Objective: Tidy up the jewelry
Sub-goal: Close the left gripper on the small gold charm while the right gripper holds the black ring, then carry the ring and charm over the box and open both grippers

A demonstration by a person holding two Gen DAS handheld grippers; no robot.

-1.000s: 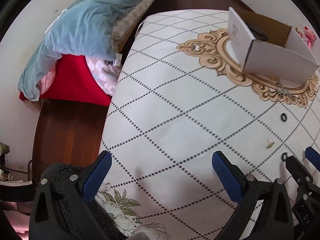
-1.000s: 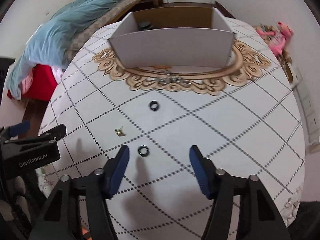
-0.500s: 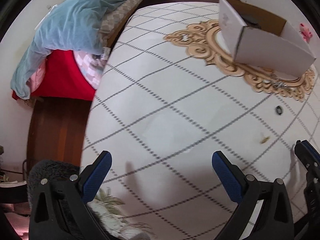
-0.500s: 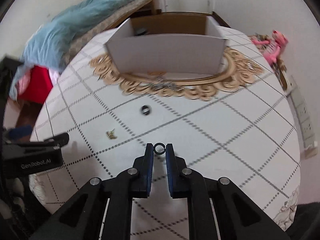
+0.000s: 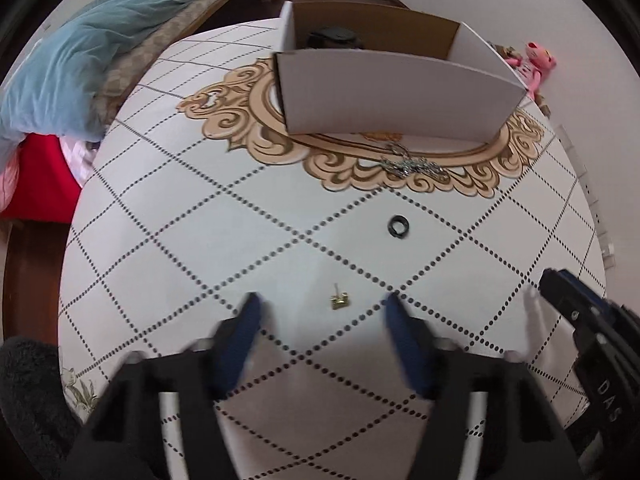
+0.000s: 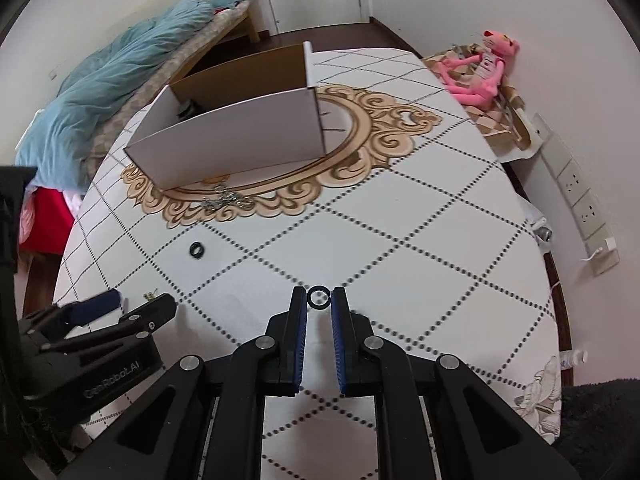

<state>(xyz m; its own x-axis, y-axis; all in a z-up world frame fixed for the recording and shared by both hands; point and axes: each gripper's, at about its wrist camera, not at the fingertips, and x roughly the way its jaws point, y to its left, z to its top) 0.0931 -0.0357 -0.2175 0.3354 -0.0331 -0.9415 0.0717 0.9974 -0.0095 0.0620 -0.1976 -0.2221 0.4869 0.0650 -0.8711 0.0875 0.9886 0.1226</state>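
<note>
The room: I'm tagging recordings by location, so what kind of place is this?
Most likely a bedroom at home. A bed with a blue duvet stands beside the table, and a pink plush toy leans against the wall.

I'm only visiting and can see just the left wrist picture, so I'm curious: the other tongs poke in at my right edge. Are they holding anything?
Observer: Yes. In the right wrist view the right tongs are shut on a small black ring, pinched at their very tips.
Operator: Nice! Is there anything over on that side that my picture misses?
Observer: A small white bottle shows just past the right edge of the table. I cannot tell what it rests on.
</note>
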